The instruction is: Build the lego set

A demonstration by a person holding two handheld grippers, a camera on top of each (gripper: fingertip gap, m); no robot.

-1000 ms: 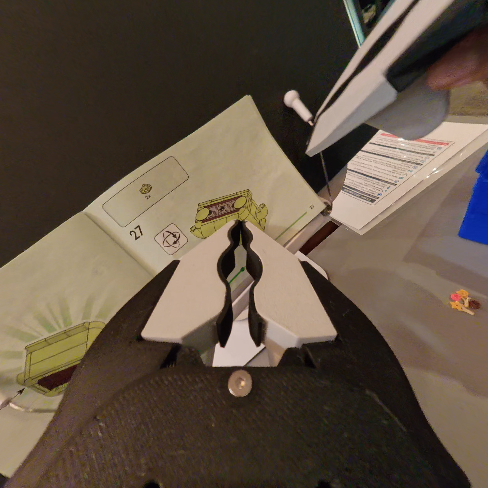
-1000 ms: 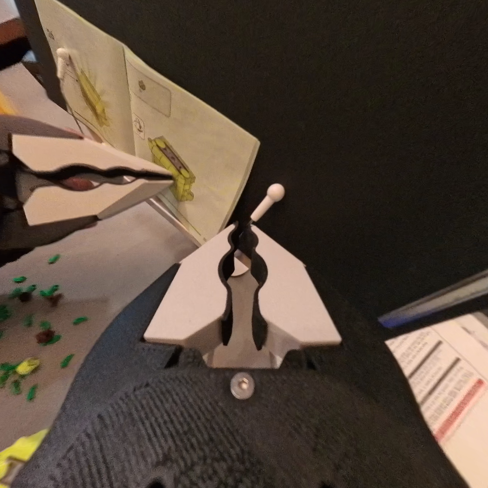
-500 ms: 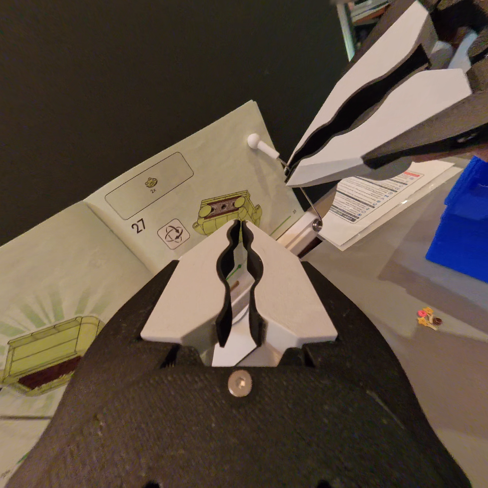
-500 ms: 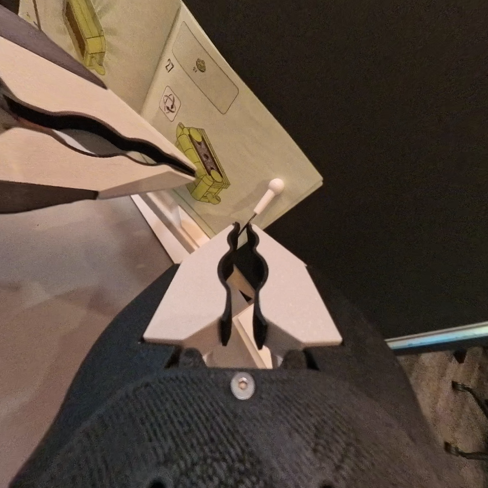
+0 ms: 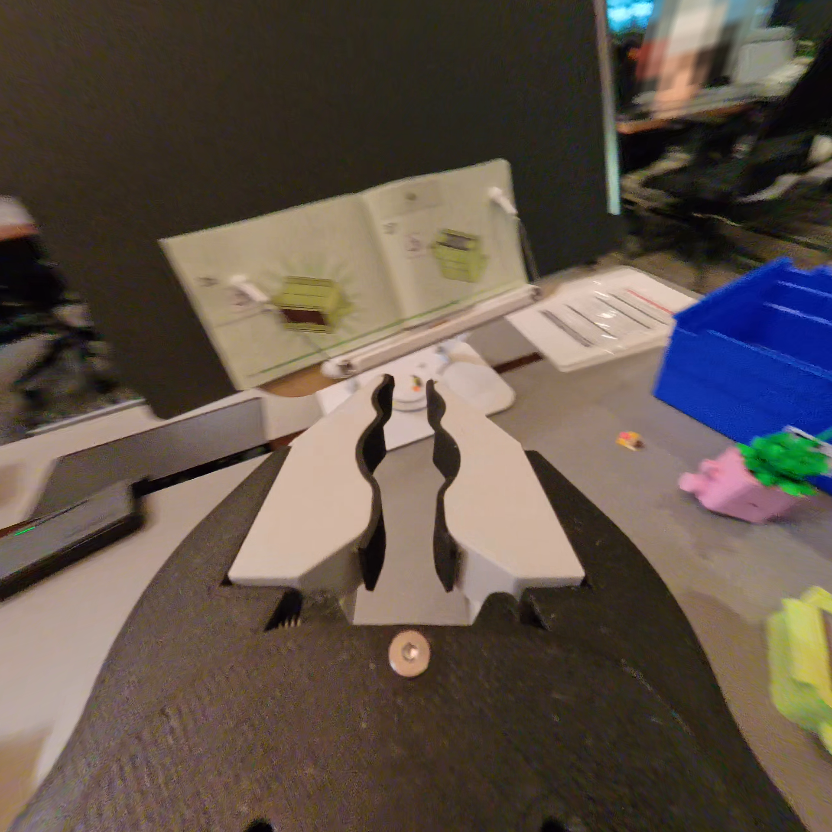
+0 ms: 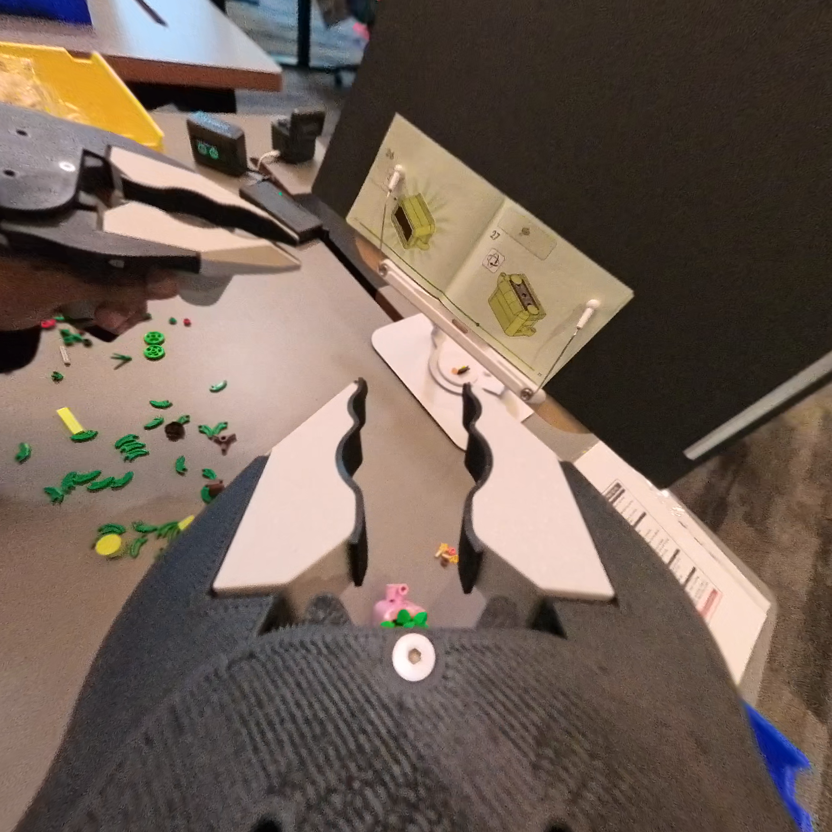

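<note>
The open instruction booklet [image 5: 351, 270] rests on a white stand and also shows in the right wrist view [image 6: 486, 252]; two white-tipped wire holders pin its pages. My left gripper [image 5: 409, 386] is open and empty, hovering in front of the stand. It shows in the right wrist view [image 6: 288, 250] at upper left. My right gripper [image 6: 413, 387] is open wider and empty, above the table. A pink build with green leaves [image 5: 743, 490] lies at the right and shows between my right fingers [image 6: 396, 608]. A lime-yellow build [image 5: 801, 666] lies at lower right.
Several green leaf pieces [image 6: 126, 450] are scattered at the left of the table. A small clump of coloured pieces [image 6: 445, 553] lies near the pink build. A blue bin [image 5: 756, 351], a laminated sheet [image 5: 603, 315], a yellow bin [image 6: 67, 90] and black devices [image 6: 216, 144] ring the area. Across from one pair of fingers to the other is roughly 15 centimeters. The lime-yellow build [image 5: 801, 666] lies around 20 centimeters away from my right fingertips.
Both grippers have pulled back from the booklet stand and opened. The right gripper has left the white-tipped wire holder, which now lies against the right page.
</note>
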